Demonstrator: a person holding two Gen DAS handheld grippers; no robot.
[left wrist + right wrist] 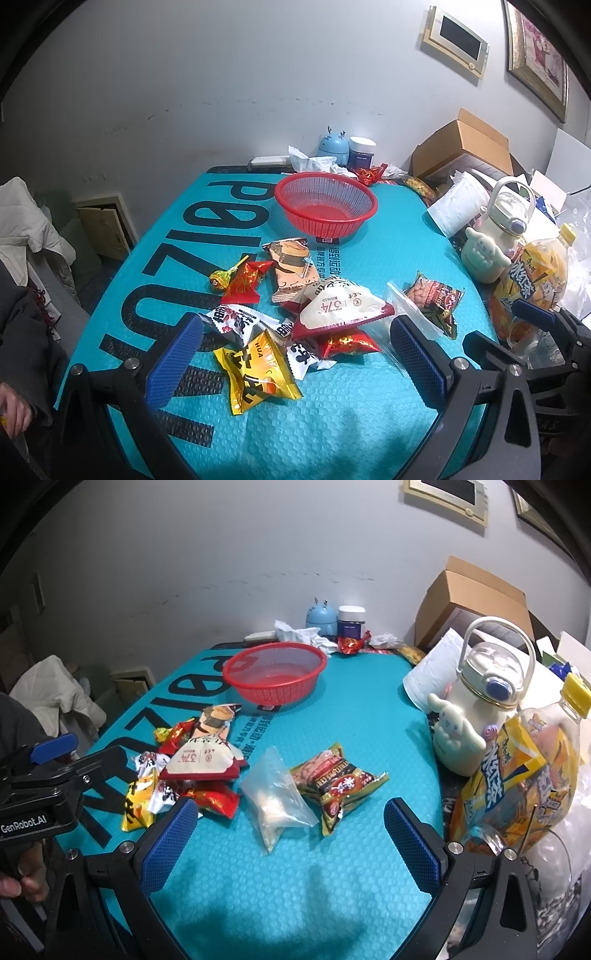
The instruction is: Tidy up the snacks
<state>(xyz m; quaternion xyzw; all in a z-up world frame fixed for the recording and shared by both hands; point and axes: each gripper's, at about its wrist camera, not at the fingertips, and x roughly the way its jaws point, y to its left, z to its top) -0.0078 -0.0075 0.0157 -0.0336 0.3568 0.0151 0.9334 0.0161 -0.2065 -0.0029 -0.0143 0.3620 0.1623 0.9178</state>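
Note:
A pile of snack packets lies on the teal mat (332,424): a yellow packet (255,369), a white and red triangular pack (343,306), a brown cake pack (291,266), red candies (247,282) and a lollipop (219,278). My left gripper (295,363) hangs open just above the near end of the pile. A red mesh basket (327,203) stands empty behind it. My right gripper (290,843) is open too, near a clear plastic bag (275,797) and a peanut packet (338,781). The basket (275,674) and the pile (192,768) lie further left.
A cream bottle with a handle (484,686), a yellow drink bottle (524,775), a paper roll (432,675) and a cardboard box (472,602) crowd the right side. A blue toy (332,144) and a jar (362,151) stand at the wall. A hand (22,882) holds the left gripper.

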